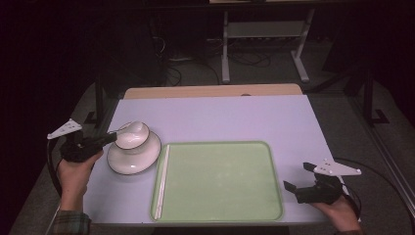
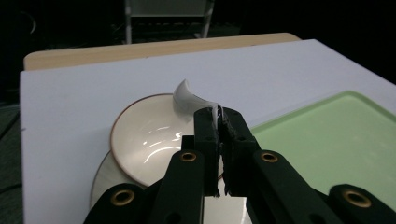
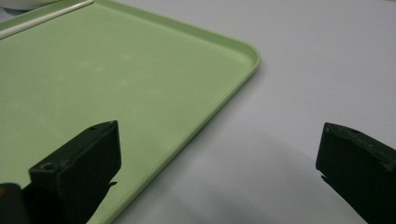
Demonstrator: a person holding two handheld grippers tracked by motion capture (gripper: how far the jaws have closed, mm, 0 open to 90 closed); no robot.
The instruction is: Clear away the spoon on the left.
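My left gripper (image 1: 113, 137) (image 2: 218, 116) is shut on the handle of a white ceramic spoon (image 1: 133, 128) (image 2: 189, 98). The spoon's scoop end rises over a white bowl (image 1: 131, 141) (image 2: 149, 140) that has a thin brown rim. Under the bowl is a white plate (image 1: 125, 165) (image 2: 105, 179), left of a green tray (image 1: 220, 181) (image 3: 116, 70). A pair of white chopsticks (image 1: 162, 181) (image 3: 42, 18) lies along the tray's left side. Beside the tray's right edge my right gripper (image 1: 296, 176) (image 3: 219, 154) stands open, with nothing between its jaws.
A pale lilac mat (image 1: 220, 117) covers the table, with a strip of wooden tabletop (image 1: 210, 90) at the far edge. Beyond it the dark floor holds a white desk frame (image 1: 264, 44) and cables.
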